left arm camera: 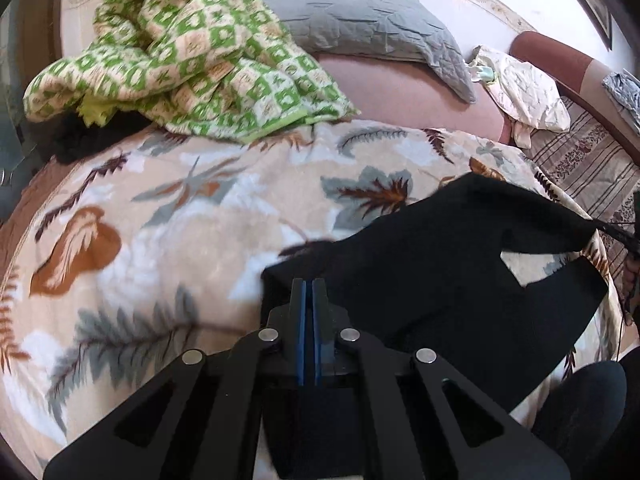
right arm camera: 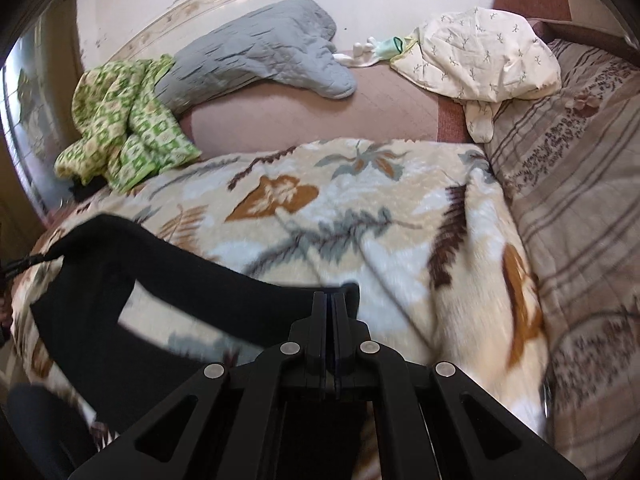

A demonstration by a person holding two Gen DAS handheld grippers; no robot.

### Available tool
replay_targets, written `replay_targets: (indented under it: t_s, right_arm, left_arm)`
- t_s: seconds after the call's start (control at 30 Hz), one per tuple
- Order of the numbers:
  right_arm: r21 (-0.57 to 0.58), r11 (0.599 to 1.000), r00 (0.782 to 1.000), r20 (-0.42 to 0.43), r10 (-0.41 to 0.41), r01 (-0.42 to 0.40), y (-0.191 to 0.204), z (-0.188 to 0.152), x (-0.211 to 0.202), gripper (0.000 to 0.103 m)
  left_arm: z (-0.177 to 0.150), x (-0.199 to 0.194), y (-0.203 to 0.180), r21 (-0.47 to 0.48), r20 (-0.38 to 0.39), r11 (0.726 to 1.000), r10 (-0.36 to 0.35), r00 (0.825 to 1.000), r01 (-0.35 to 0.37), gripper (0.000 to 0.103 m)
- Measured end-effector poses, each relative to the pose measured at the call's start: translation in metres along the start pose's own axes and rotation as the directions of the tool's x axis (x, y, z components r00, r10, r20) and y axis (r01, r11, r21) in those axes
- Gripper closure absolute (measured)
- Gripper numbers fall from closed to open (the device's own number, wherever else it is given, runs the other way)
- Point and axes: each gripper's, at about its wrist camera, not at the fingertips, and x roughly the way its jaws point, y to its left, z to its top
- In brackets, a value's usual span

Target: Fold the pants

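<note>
Black pants (left arm camera: pixel 448 264) hang stretched above a leaf-patterned blanket (left arm camera: pixel 168 240) on the bed. My left gripper (left arm camera: pixel 308 282) is shut on one end of the waist edge. My right gripper (right arm camera: pixel 330 295) is shut on the other end of the black pants (right arm camera: pixel 120 248), which sweep off to the left in that view. A black drawstring (left arm camera: pixel 616 232) trails from the waist opening; it also shows in the right wrist view (right arm camera: pixel 24 264). The legs hang down toward the bed's near edge, partly hidden by the grippers.
A green checked blanket (left arm camera: pixel 180 52) is bunched at the back left. A grey quilted pillow (left arm camera: pixel 368 20) and a cream garment (left arm camera: pixel 524 88) lie behind, a striped quilt (right arm camera: pixel 580 184) to the right. The leaf blanket (right arm camera: pixel 320 208) covers the bed's middle.
</note>
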Motion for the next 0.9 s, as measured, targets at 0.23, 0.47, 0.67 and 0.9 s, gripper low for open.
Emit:
replay_targets:
  t_s: [0.23, 0.47, 0.67, 0.9]
  right_arm:
    - [-0.012, 1.0, 0.997, -0.072, -0.006, 0.005, -0.011, -0.035, -0.019, 0.102]
    - [0.001, 1.0, 0.994, -0.107, -0.025, 0.026, -0.023, -0.057, -0.028, 0.094]
    - [0.078, 0.997, 0.999, 0.021, -0.025, 0.024, -0.029, -0.051, -0.061, 0.073]
    - [0.043, 0.999, 1.0, 0.025, -0.011, 0.01, -0.016, -0.044, -0.057, 0.073]
  left_arm:
    - [-0.03, -0.012, 0.011, -0.041, -0.017, 0.999, -0.011, 1.0, 0.011, 0.103]
    - [-0.051, -0.023, 0.025, -0.153, -0.04, 0.987, -0.06, 0.997, 0.053, 0.101]
    - [-0.058, -0.036, 0.058, -0.573, 0.072, 0.752, -0.351, 0.934, 0.327, 0.052]
    - [-0.071, 0.008, 0.057, -0.777, -0.006, 0.574, -0.417, 0.909, 0.258, 0.052]
